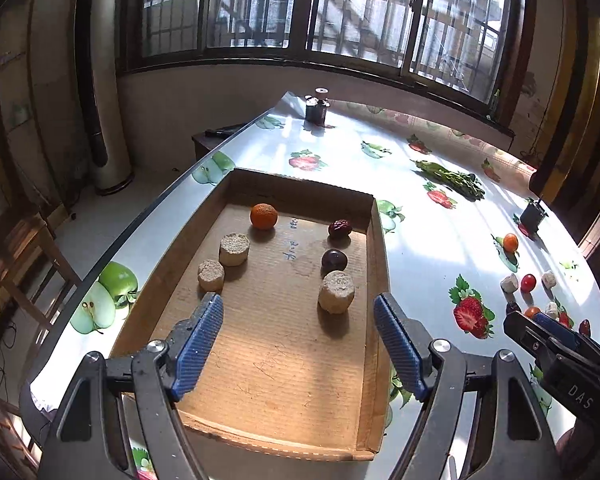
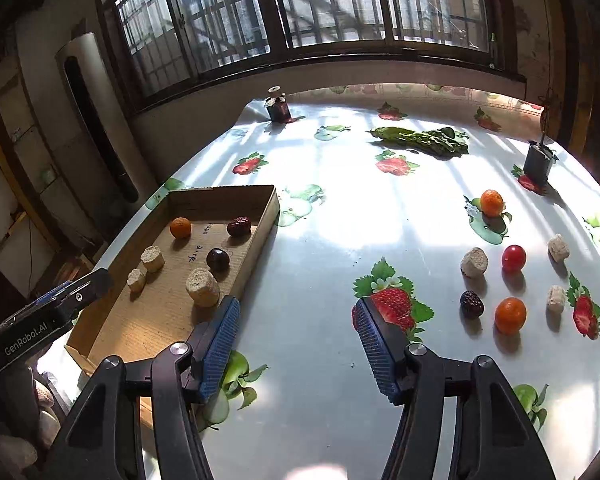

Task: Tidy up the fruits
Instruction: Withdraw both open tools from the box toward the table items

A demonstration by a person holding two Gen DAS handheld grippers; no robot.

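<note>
A shallow cardboard tray (image 1: 284, 380) (image 2: 266, 216) lies on the table's left side. In it are an orange (image 1: 263, 216) (image 2: 180, 227), a red date (image 1: 339, 228) (image 2: 239, 226), a dark plum (image 1: 334, 260) (image 2: 218, 259) and three tan cylinder pieces (image 1: 336, 291) (image 2: 202, 287). My left gripper (image 1: 298, 344) is open and empty above the tray's near half. My right gripper (image 2: 298, 344) is open and empty over the bare table right of the tray. Loose on the table at right are two oranges (image 2: 510, 315) (image 2: 491, 202), a cherry tomato (image 2: 513, 258), a date (image 2: 471, 303) and pale cylinder pieces (image 2: 474, 263).
The table (image 2: 340, 220) has a glossy fruit-print cloth. Leafy greens (image 2: 424, 138) lie at the back. A dark jar (image 2: 279, 109) stands at the far left corner, a dark box (image 2: 537, 162) at the far right. The table's left edge drops to the floor beside a standing fan unit (image 1: 96, 80).
</note>
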